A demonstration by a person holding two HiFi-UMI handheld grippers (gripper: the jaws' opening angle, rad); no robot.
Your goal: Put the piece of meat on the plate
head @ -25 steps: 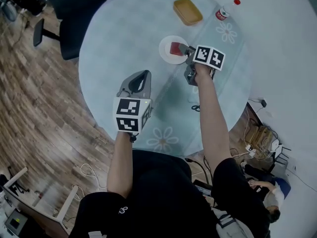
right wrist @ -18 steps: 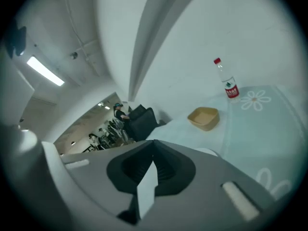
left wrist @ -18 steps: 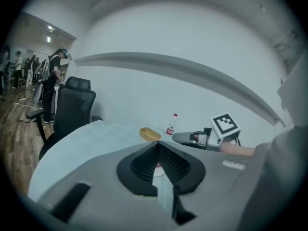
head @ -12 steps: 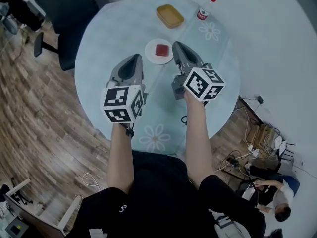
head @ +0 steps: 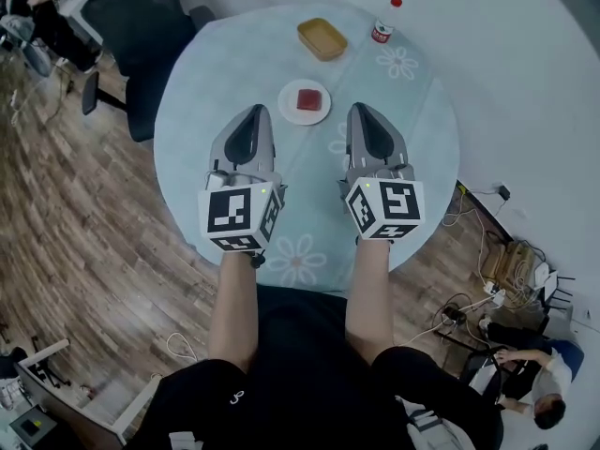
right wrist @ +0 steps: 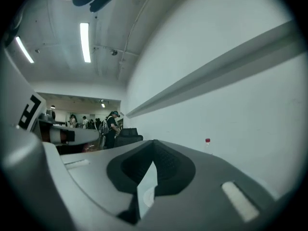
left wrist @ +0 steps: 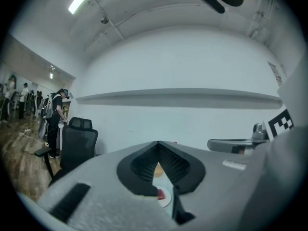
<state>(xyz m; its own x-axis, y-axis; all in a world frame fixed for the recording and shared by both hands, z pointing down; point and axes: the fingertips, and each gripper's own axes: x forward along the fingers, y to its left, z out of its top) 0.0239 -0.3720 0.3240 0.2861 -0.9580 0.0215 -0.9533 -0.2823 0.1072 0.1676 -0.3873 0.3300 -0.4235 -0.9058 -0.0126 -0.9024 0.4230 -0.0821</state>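
Observation:
The red piece of meat [head: 308, 98] lies on the small white plate [head: 292, 109] toward the far side of the round table [head: 202, 82]. Both grippers hang raised above the table's near half, side by side and pointing away from me. My left gripper [head: 255, 111] is shut and empty, its tip short of the plate's left. My right gripper [head: 362, 109] is shut and empty as well, right of the plate. In the left gripper view the jaws [left wrist: 158, 143] meet at the tip, and the meat [left wrist: 160, 194] shows below them. The right gripper view shows the right gripper [right wrist: 154, 142] with nothing in it.
A yellow dish [head: 322, 37] and a red-capped bottle [head: 382, 28] stand at the table's far edge. A black office chair [head: 141, 36] stands to the left on the wooden floor. Cables lie on the floor at the right. People stand at the far left of the room.
The right gripper has drawn back from the plate, leaving the meat on it, and its jaws have shut. Both grippers have risen toward me and now sit side by side.

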